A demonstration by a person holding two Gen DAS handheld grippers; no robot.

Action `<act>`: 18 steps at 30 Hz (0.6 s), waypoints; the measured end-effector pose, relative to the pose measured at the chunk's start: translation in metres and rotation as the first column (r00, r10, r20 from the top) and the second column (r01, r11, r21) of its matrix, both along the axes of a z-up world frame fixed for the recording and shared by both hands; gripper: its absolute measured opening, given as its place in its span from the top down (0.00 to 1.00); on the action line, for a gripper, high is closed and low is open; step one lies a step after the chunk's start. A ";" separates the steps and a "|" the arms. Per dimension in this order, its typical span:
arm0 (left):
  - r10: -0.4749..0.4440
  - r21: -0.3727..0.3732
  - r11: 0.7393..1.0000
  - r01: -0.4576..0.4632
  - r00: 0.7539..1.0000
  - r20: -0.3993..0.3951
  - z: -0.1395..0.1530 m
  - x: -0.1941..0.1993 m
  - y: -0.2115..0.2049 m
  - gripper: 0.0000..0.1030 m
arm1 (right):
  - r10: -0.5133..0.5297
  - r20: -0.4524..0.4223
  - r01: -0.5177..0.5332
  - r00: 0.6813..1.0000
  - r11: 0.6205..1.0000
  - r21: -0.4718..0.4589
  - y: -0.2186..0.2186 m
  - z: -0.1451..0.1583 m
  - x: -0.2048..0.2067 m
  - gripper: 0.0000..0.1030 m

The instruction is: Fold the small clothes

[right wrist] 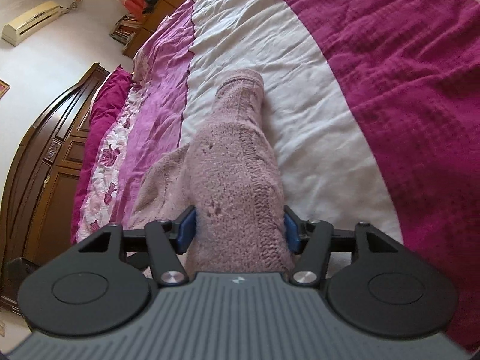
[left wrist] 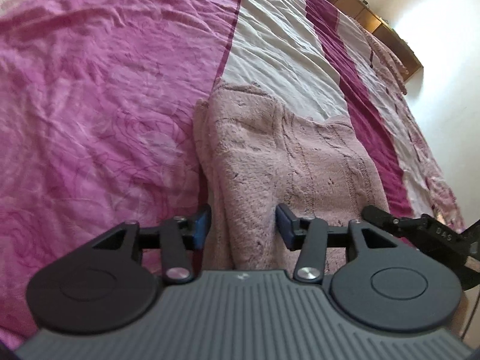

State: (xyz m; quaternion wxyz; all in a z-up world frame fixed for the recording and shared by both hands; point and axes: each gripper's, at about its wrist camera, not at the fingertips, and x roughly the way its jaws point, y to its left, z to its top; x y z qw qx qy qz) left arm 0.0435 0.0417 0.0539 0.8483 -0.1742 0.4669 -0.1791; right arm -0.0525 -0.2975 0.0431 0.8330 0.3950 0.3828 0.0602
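Here, sweater (right wrist: 237, 186) hem hidden under grippers

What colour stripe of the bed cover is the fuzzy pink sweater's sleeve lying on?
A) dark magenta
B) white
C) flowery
B: in the right wrist view the pink knit sweater's sleeve end rests on the white stripe of the bed cover.

My left gripper (left wrist: 243, 225) hangs low with its blue pads spread wide. My right gripper (right wrist: 240, 229) is equally spread, its black arm showing beside the left.
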 end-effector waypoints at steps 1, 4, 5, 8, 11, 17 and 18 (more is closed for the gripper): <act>0.003 0.014 1.000 -0.003 1.000 0.007 0.003 -0.003 0.000 0.50 | -0.002 0.004 0.002 1.000 1.000 -0.015 0.001 0.003 -0.003 0.34; 0.010 0.081 0.997 -0.012 1.000 0.026 0.013 -0.013 -0.001 0.42 | -0.002 0.020 0.003 1.000 0.997 -0.074 0.004 0.019 -0.008 0.32; 0.013 0.109 0.994 -0.016 0.999 0.034 0.015 -0.016 -0.001 0.39 | 0.001 0.028 0.002 1.000 0.995 -0.095 0.005 0.024 -0.012 0.30; 0.021 0.189 0.981 -0.034 0.997 0.073 0.023 -0.030 -0.002 0.30 | 0.019 0.058 -0.010 0.998 0.988 -0.152 0.009 0.040 -0.025 0.22; 0.014 0.217 0.976 -0.033 0.996 0.086 0.027 -0.043 -0.002 0.28 | 0.051 0.082 -0.032 0.995 0.975 -0.220 0.016 0.054 -0.039 0.17; 0.019 0.256 0.966 -0.041 0.996 0.090 0.027 -0.068 -0.008 0.20 | 0.103 0.079 -0.076 0.992 0.953 -0.294 0.028 0.069 -0.065 0.13; 0.017 0.269 0.962 -0.041 0.996 0.093 0.026 -0.073 -0.010 0.20 | 0.108 0.077 -0.079 0.991 0.948 -0.307 0.030 0.069 -0.069 0.12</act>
